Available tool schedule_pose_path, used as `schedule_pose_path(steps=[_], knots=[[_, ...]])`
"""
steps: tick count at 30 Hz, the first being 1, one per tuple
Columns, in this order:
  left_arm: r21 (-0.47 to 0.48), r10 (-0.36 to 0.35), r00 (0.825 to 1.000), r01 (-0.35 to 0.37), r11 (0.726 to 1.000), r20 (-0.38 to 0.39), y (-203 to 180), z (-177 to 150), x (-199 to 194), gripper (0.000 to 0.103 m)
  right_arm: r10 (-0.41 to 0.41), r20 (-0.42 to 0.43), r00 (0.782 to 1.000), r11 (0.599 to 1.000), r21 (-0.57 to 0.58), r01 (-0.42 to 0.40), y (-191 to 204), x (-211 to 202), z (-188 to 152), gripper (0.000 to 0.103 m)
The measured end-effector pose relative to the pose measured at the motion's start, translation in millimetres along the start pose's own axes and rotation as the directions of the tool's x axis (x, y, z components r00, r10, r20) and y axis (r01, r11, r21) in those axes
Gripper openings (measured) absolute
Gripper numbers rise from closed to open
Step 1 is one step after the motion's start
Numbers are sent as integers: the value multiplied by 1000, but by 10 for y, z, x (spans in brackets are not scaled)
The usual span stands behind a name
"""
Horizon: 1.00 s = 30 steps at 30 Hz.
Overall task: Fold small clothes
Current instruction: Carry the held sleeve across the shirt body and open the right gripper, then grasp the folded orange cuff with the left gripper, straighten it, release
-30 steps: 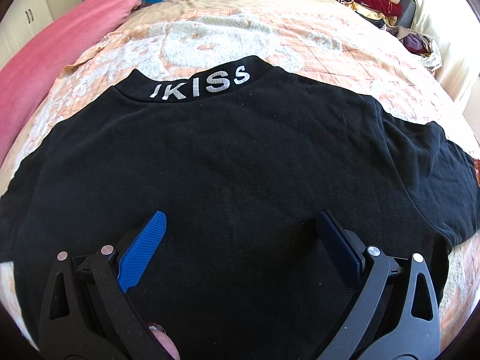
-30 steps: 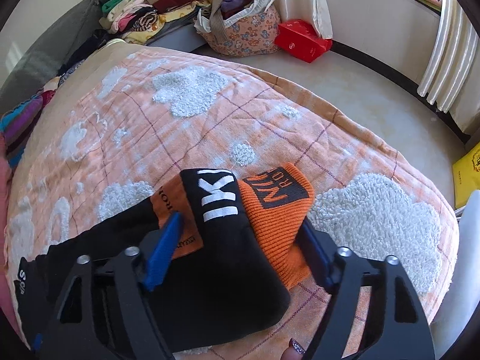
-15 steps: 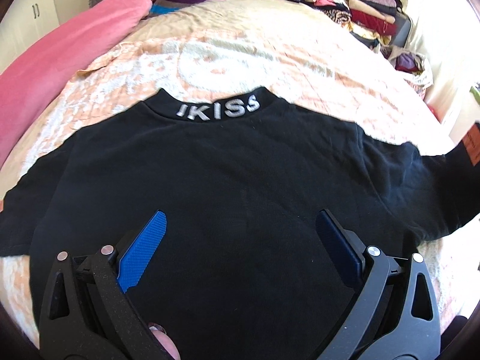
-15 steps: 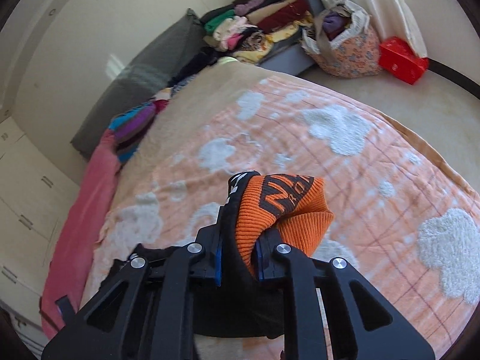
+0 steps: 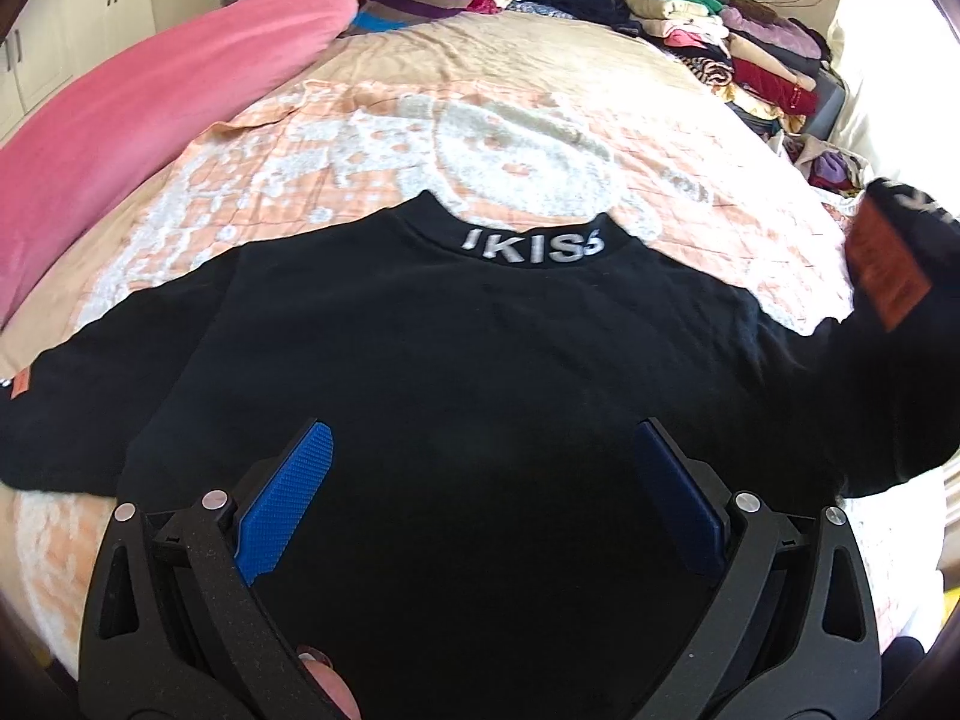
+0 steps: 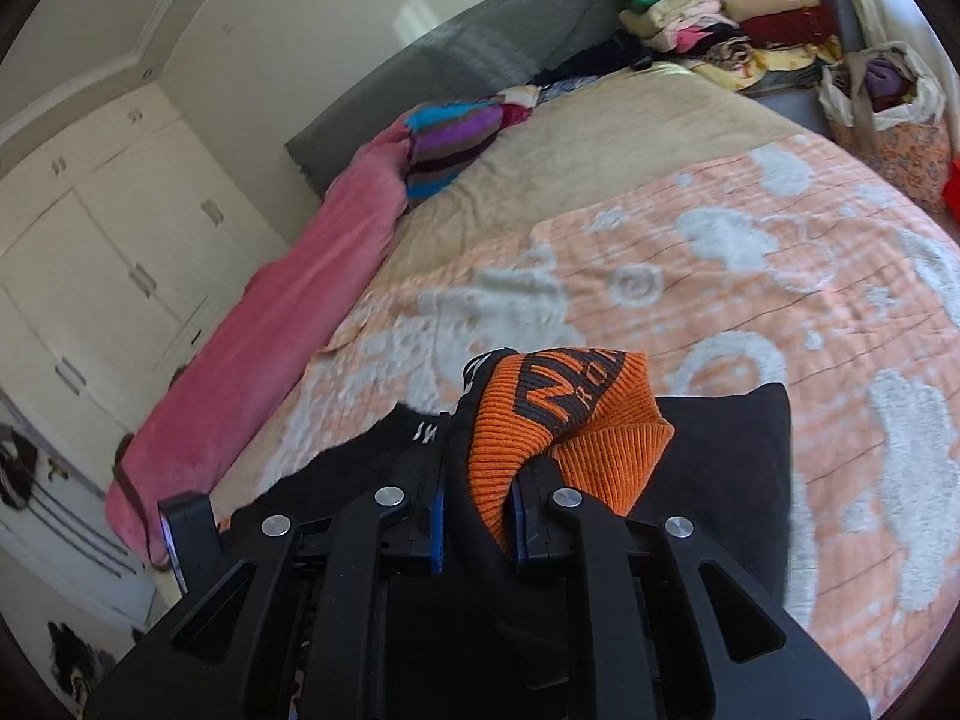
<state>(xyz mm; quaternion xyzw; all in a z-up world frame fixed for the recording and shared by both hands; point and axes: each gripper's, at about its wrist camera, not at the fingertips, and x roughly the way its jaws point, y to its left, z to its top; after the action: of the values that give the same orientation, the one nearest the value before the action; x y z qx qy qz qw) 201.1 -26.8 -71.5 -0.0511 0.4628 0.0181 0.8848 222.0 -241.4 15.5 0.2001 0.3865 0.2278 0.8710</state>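
Left gripper: nearest item in the left wrist view; blue pads stand wide apart, nothing between them, poised over the lower body of the garment; a fingertip of the person's hand shows at the bottom edge, between the black arms.

Black top: lies spread flat on the bed, neckline away from the camera, collar lettered "IKISS" in silver; one sleeve runs out flat to the left edge, with a small orange tab near its end; the opposite sleeve is lifted off the cover at the right edge, showing an orange patch.

Right gripper: jaws drawn narrow, clamped on the orange ribbed cuff of that lifted sleeve; the cuff bears dark lettering and bulges above the pads; black cloth hangs around and below the grip.

Bed cover: peach with white fleecy motifs, under and beyond the top; a plain beige sheet follows farther back.

Pink blanket: rolled along the far-left side of the bed; a striped multicoloured knit sits at its far end.

Grey headboard cushion: against the wall.

Stack of folded clothes: far right corner; a floral bag of garments stands beside it.

White cupboards: along the far-left wall.
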Motion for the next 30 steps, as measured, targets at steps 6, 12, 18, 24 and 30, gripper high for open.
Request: schedule_pose_path(steps=[6,12,18,24,30], knots=[[-12,42,999,-42,999,-18,169,-22,34,94,50,-87,995,998,-44,-54,167,374,-204,31],[-40,46,998,-48,998,-34,288,-53,62,94,87,-52,995,995,-40,-90,99,308,-171,53],[-91,-106,992,100,991,-62,213,-76,18,94,-122,-70,990,991,-59,118,-265,270,-160,55],[-221,-326,938,295,930,-117,41,-124,115,94,-196,-87,977,981,-14,195,-592,257,-170,55],[-249,-334,925,286,925,-181,-169,-136,411,57,-201,-67,977,979,5,202,-678,178,-147,55]])
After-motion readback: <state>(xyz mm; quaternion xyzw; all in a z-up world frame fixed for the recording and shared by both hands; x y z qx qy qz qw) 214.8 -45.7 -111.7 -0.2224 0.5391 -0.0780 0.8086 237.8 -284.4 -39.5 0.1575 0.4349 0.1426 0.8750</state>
